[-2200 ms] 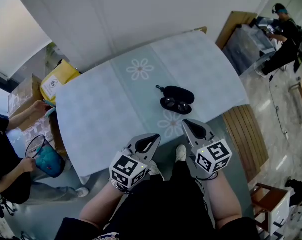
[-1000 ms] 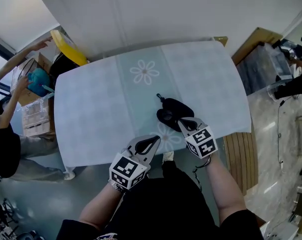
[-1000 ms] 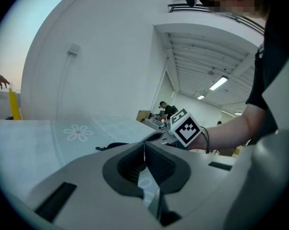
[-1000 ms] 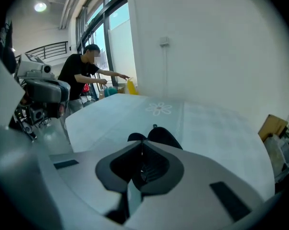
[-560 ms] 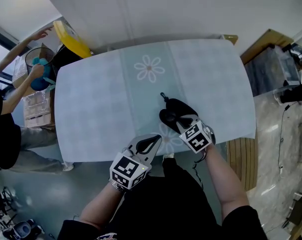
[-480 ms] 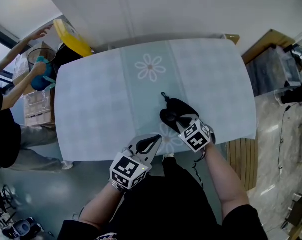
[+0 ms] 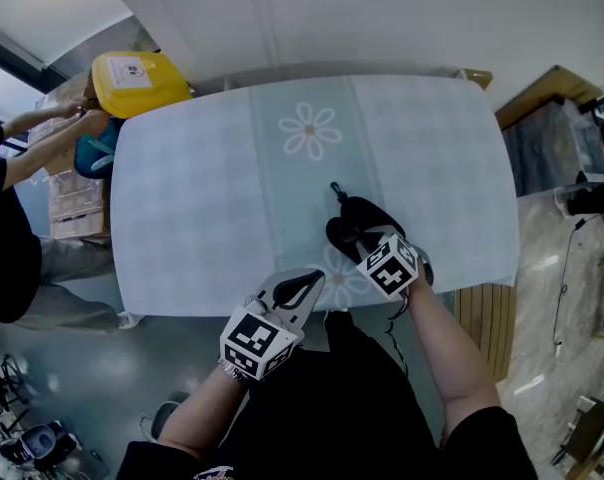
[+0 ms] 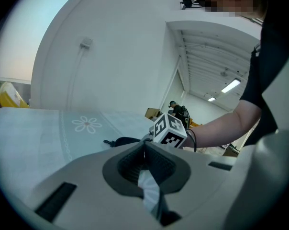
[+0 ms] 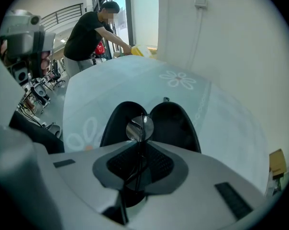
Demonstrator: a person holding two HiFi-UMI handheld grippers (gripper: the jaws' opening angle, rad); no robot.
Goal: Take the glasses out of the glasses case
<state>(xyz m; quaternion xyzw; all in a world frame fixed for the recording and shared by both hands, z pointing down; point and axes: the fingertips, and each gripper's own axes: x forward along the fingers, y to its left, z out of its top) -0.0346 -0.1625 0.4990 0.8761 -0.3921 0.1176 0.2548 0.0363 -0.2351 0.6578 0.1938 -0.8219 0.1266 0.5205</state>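
Glasses (image 9: 138,127) sit pinched edge-on in the right gripper (image 9: 142,146), long axis along its jaws, one lens pointing far over the open case (image 9: 175,123). The left gripper (image 8: 144,150) is closed on nothing.

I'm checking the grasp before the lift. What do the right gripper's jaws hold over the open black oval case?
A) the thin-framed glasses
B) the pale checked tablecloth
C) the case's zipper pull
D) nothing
A: in the right gripper view, the right gripper is closed on the thin-framed glasses, with one lens showing just past its tips, above the open black case.
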